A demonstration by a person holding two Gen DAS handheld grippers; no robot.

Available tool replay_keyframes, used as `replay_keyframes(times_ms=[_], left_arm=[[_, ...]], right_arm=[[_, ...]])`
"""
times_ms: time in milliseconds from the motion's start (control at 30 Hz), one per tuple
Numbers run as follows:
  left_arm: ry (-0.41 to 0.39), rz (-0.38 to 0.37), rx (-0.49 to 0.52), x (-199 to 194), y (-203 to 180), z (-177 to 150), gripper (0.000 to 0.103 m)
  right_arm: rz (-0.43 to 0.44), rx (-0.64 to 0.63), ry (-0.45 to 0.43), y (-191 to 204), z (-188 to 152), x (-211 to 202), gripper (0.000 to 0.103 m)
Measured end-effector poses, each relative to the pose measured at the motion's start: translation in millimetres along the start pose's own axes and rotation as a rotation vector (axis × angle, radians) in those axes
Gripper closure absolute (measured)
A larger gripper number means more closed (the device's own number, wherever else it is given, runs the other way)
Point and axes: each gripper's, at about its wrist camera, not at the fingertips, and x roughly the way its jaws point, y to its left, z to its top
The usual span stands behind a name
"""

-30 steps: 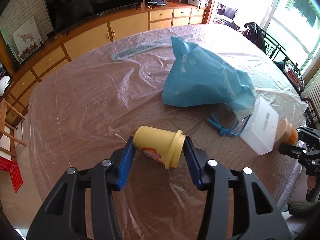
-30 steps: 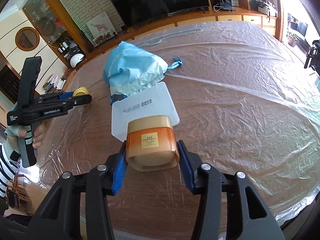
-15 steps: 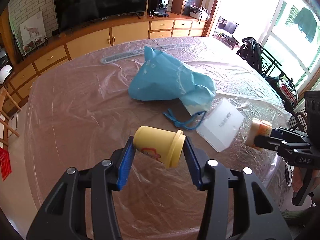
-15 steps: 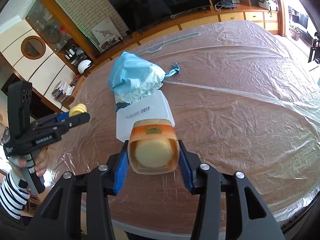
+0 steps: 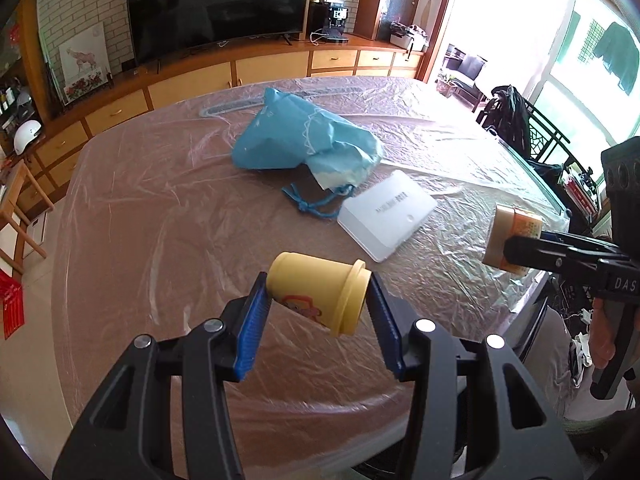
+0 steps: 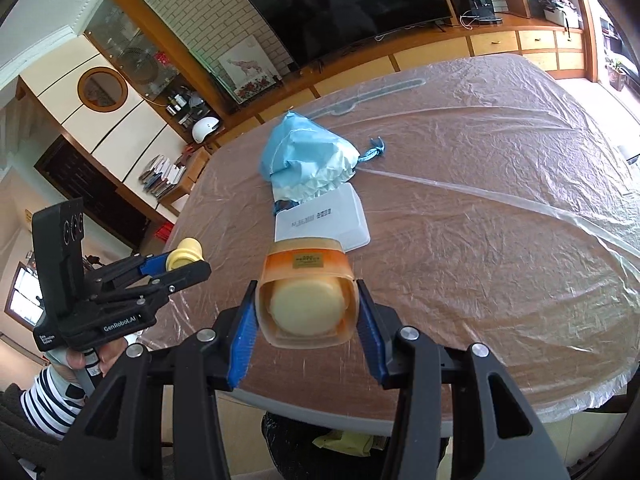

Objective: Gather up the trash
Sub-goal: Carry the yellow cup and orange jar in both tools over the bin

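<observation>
Between each gripper's pads: left gripper (image 5: 318, 312) clamps yellow tub (image 5: 316, 294), right gripper (image 6: 306, 316) clamps orange jar (image 6: 307, 292).

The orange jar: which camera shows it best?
The right wrist view: the orange jar fills the centre, clamped in the right gripper, label facing up. The left wrist view shows it small, sideways, near the right edge.

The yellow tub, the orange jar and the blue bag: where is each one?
yellow tub (image 5: 316, 294): left wrist view, on its side wall.
orange jar (image 6: 306, 296): right wrist view, on its pale base.
blue bag (image 5: 288, 142): left wrist view, on its crumpled body.
</observation>
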Motion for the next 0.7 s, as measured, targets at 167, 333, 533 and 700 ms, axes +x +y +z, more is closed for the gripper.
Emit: replay_keyframes(times_ms=[167,333,533,700], left_arm=[[-0.008,0.006,-0.022,-9,-15,-12,0.053],[-0.011,0.001,-0.032,-16,-25,-25,0.053],[-0.014,-0.001,-0.039,-25,-41,-41,0.053],[-0.006,-0.005,-0.042,-30,-50,-55,0.053]], right_arm=[[0.037,0.016,0.002,-6,-4,-11,0.058],[0.067,0.002,0.016,-6,-11,-22,0.058],[0.086,-0.035,0.048,-5,-23,-34,0.058],[0.098,-0.072,0.08,-2,-36,-45,0.058]])
